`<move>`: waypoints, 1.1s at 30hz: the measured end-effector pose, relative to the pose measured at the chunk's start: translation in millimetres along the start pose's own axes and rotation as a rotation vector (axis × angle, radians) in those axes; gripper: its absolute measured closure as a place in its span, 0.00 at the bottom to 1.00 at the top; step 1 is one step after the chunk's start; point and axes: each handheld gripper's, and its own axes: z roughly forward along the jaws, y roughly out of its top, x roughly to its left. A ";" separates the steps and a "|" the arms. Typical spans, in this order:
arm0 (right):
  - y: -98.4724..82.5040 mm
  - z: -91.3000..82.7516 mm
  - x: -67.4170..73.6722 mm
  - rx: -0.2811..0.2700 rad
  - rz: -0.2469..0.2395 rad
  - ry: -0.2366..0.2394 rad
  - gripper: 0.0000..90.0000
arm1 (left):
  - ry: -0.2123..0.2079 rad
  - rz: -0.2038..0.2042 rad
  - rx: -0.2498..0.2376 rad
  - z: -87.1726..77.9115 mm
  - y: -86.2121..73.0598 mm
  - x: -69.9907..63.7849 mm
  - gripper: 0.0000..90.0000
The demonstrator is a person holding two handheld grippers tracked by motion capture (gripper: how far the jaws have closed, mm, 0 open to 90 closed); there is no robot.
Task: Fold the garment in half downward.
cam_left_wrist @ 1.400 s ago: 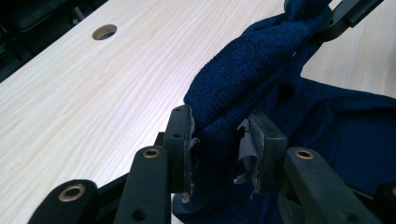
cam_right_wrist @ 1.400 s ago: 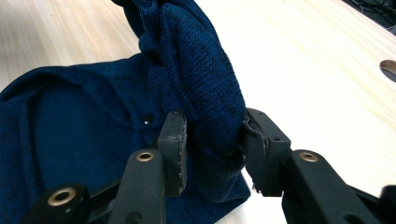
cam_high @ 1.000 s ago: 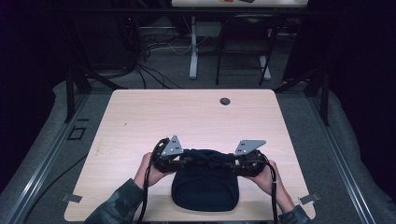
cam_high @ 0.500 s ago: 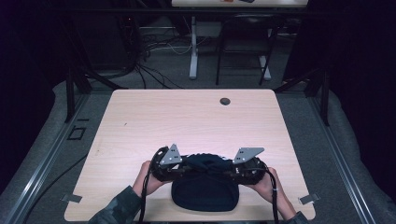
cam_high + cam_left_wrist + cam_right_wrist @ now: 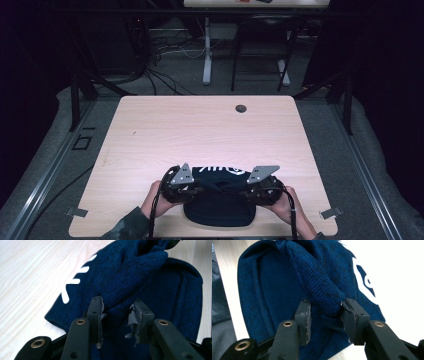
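Left gripper sat at the near edge of the table, held in the person's left hand. Its jaws were clamped on a bunched fold of the dark blue knit garment; in the left gripper view the fold was wedged between both worn pads and pulled up off the layer below.

Garment lay near the front edge of the table, centred between the two grippers, white lettering on the far part. Lower portion lay flat on the wood; upper edge was lifted and rolled toward the person. White print was also seen in the left gripper view, left of the gripped fold.

Right gripper was just right of the garment's middle, in the right hand. Jaws were closed on another thick roll of the same fabric, knit pinched between the pads. White logo lay right of that roll.

Far side of the table: a small dark round grommet, well apart from everything else.
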 end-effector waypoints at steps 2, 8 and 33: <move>-2.9 2.1 2.3 0.002 0.005 0.005 0.66 | -0.006 -0.003 0.005 0.6 -2.4 -1.0 0.72; -7.3 4.6 4.6 0.018 0.010 0.005 0.66 | -0.024 -0.019 0.014 5.9 -10.8 -6.3 0.72; -20.8 -3.5 10.8 -0.018 0.052 0.079 0.51 | -0.061 -0.093 0.032 0.9 -21.1 -11.6 0.40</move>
